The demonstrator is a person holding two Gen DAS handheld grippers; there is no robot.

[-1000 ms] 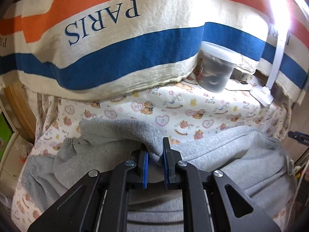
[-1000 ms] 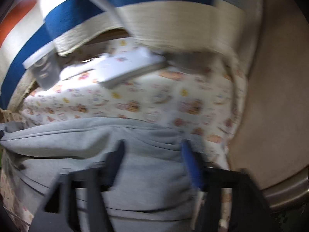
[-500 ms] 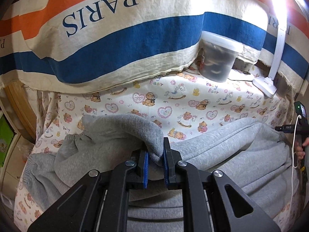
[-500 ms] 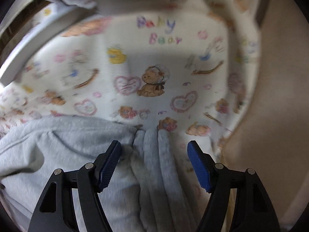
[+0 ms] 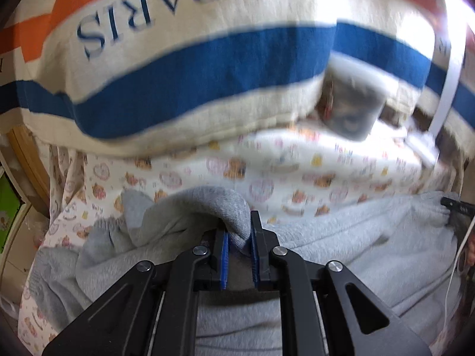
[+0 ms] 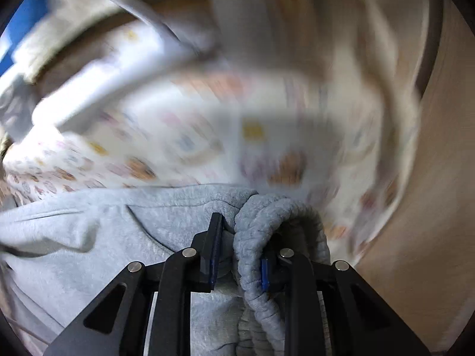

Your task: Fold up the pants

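Grey fleece pants (image 5: 341, 237), ribbed folds pinched in nearly closed jaws of left gripper (image 5: 239, 234) and right gripper (image 6: 242, 237).

My left wrist camera looks forward along its fingers, low and close over the gray pants (image 5: 341, 231), toward the striped cloth (image 5: 207, 68) behind. My right wrist camera sits just as close over the pants (image 6: 89, 231), facing the patterned sheet (image 6: 207, 148). Both views share the pants and this sheet (image 5: 267, 175).
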